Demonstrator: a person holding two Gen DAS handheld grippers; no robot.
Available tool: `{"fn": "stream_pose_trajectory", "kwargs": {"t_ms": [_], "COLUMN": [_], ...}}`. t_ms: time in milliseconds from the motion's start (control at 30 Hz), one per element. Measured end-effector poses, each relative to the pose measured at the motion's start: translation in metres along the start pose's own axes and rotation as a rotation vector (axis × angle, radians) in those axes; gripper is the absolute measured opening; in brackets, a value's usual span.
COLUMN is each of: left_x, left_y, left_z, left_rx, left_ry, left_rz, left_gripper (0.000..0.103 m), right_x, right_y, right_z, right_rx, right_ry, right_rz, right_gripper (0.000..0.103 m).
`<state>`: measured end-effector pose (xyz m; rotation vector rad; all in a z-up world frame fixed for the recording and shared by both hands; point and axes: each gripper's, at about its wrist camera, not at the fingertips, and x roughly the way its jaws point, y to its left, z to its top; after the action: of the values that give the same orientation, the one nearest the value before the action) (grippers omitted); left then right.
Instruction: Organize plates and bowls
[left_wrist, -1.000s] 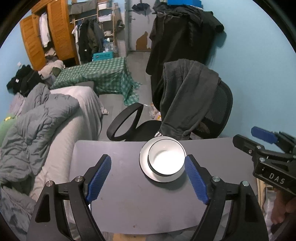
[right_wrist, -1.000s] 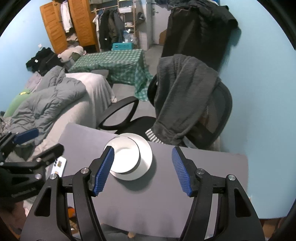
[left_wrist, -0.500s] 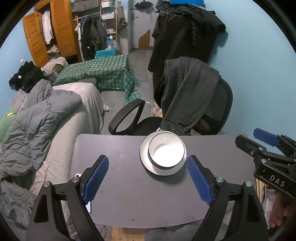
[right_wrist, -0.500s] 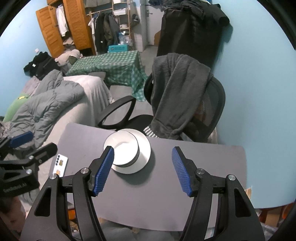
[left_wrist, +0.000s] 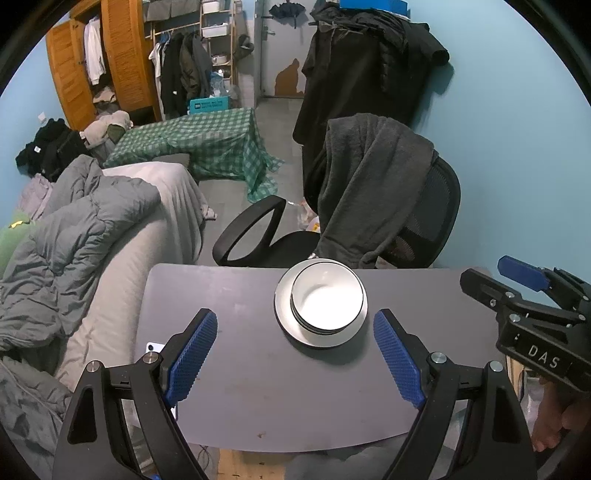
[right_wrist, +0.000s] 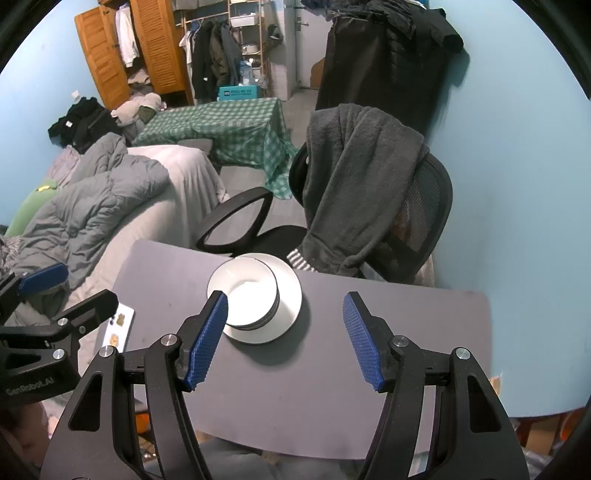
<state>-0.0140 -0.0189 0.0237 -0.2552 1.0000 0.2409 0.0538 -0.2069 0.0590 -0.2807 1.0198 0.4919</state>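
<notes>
White bowls (left_wrist: 327, 302) are nested in a stack on a white plate (left_wrist: 286, 325) at the far middle of the grey table (left_wrist: 258, 387). In the right wrist view the same bowls (right_wrist: 247, 299) sit on the plate (right_wrist: 290, 299). My left gripper (left_wrist: 295, 354) hovers above the table on the near side of the stack, open, with nothing between its blue pads. My right gripper (right_wrist: 284, 339) is also open and empty, held above the table to the right of the stack. Each gripper shows at the edge of the other's view.
A black office chair (left_wrist: 424, 221) draped with a dark grey garment stands behind the table. A bed with a grey duvet (left_wrist: 74, 229) lies along the left. A phone (right_wrist: 120, 326) rests at the table's left edge. A light blue wall (right_wrist: 517, 184) borders the right.
Both views have pulled back and risen from the stack, so more of the table shows. The left jaws stand slightly wider. The bowls and plate have not moved.
</notes>
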Motion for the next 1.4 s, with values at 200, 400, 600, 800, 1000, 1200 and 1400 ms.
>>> {"fn": "stream_pose_trajectory", "kwargs": {"t_ms": [200,400,600,800,1000,1200,1400], "left_x": [0.000,0.001,0.002,0.003,0.004,0.005,0.008], "left_y": [0.002,0.002,0.003,0.005,0.005,0.005,0.004], "left_z": [-0.001,0.001,0.000,0.000,0.001,0.002,0.004], "left_rx": [0.001,0.002,0.001,-0.003,-0.005,0.001,0.015], "left_ry": [0.003,0.005,0.007,0.009,0.012,0.011,0.022], "left_rz": [0.007,0.009,0.009,0.012,0.010,0.012,0.004], "left_gripper": [0.088,0.088,0.088,0.088,0.088,0.088,0.088], "right_x": [0.003,0.003,0.002,0.002,0.003,0.003,0.003], "right_y": [-0.004,-0.008,-0.009,-0.009,-0.012,-0.012,-0.012], "right_z": [-0.002,-0.005,-0.004,-0.004,-0.004,-0.003,-0.003], "right_rx": [0.016,0.020,0.020,0.022,0.023,0.023,0.025], "right_ry": [0.001,-0.003,0.002,0.003,0.006,0.005,0.006], "right_rz": [-0.001,-0.005,-0.009,-0.006,-0.009,-0.010,-0.009], "right_gripper": [0.064,0.064,0.064,0.064,0.064,0.064,0.064]}}
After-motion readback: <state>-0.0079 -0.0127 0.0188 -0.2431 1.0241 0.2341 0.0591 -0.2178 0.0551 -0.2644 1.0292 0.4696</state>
